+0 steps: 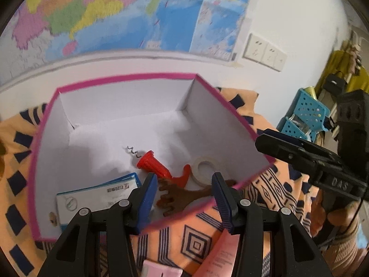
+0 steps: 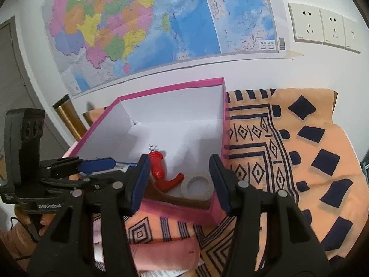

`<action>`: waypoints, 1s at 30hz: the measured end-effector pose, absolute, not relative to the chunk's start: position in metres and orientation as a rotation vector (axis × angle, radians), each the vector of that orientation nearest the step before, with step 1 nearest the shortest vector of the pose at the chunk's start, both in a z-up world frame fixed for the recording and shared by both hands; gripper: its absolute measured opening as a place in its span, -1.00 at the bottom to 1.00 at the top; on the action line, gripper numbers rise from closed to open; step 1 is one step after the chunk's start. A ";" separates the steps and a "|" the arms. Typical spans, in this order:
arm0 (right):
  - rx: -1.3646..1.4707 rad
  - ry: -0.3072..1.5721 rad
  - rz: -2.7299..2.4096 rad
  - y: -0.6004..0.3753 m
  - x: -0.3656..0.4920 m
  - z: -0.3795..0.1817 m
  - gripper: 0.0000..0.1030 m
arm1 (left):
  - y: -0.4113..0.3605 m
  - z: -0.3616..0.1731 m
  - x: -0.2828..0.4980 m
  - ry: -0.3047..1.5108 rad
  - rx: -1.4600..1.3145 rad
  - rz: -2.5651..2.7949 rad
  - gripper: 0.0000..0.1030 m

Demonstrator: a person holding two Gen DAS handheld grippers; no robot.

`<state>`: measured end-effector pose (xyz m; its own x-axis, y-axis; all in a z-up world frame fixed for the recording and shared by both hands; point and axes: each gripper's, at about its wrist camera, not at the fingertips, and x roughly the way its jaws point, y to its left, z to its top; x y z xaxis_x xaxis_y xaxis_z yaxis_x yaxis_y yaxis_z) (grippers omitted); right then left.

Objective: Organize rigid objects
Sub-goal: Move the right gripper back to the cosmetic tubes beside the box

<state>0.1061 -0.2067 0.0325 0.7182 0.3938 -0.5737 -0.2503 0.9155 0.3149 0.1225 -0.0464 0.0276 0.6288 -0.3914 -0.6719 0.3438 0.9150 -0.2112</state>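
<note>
Corkscrew beyond empty parted jaws

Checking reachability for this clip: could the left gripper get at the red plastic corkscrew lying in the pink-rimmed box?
Probably yes. The left gripper is open above the pink-rimmed box, which is open-topped, and nothing covers the red plastic corkscrew.

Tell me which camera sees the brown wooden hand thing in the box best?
The left wrist view. There the brown wooden hand shows its fingers and handle lying in the pink box, by the red corkscrew. In the right wrist view only a brown strip of it shows along the box's near wall.
</note>
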 end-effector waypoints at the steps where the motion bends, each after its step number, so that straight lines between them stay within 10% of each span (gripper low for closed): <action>1: 0.228 0.676 0.373 -0.208 0.101 0.034 0.08 | -0.046 0.031 0.113 0.767 -0.056 -0.440 -0.05; 30: 0.395 0.927 0.467 -0.228 0.052 -0.068 0.08 | -0.078 -0.031 0.041 0.833 0.205 -0.374 0.08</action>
